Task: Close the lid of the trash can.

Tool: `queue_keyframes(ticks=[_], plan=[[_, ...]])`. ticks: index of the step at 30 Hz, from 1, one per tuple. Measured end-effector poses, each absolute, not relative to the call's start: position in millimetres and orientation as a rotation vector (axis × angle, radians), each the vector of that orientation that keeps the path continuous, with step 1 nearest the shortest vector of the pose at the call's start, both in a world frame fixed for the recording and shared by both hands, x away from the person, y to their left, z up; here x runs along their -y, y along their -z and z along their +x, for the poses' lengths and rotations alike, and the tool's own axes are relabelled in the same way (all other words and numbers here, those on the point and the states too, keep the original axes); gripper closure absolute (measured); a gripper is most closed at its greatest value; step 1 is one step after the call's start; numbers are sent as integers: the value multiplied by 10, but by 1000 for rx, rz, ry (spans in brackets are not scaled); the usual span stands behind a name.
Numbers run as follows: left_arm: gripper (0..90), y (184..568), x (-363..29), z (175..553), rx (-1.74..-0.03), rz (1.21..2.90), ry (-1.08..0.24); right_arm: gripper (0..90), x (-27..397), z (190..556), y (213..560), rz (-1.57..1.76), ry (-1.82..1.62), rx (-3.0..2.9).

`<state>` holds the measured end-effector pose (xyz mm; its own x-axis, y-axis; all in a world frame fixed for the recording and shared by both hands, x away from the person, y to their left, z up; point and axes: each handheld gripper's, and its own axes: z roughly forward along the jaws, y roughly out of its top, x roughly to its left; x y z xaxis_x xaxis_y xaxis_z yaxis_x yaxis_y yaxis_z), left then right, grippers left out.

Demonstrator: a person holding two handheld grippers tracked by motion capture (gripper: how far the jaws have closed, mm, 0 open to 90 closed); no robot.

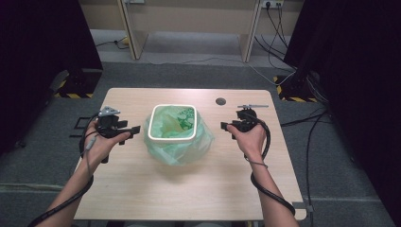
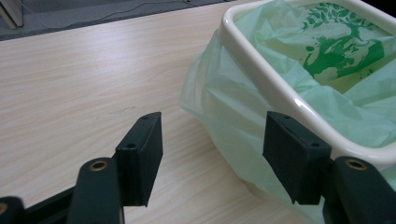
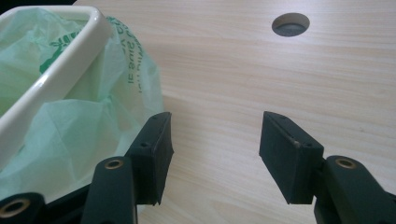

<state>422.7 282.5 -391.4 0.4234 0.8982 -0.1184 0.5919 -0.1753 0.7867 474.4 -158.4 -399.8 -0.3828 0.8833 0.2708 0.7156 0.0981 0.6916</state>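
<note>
A small white bin point(image 1: 171, 122) lined with a pale green plastic bag point(image 1: 177, 149) stands on a wooden table point(image 1: 142, 189), flanked by a person's two handheld grippers. The left gripper point(image 1: 134, 131) hangs with its jaws apart and nothing between them; in the left gripper view the bin's rim point(image 2: 261, 74) runs just beyond the right-hand jaw, and the bag's loose skirt point(image 2: 219, 107) billows ahead of the gap. The right gripper point(image 1: 225, 126) likewise holds its jaws apart and empty, the bag point(image 3: 93, 135) bulging beside its left-hand jaw and bare table ahead. The bag looks thin, soft and slippery, likely to crumple or tear under a hard tug, while the bin seems light and stiff. The folded-over film just below the rim looks the safest place to pinch, one side per gripper.
</note>
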Motion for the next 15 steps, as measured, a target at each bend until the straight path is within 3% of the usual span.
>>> queue_keyframes(ticks=[15], plan=[[370,4054,-2912,4140,-1285,1867,-476,437,1787,4622,4123,1652,-1129,-2129]])
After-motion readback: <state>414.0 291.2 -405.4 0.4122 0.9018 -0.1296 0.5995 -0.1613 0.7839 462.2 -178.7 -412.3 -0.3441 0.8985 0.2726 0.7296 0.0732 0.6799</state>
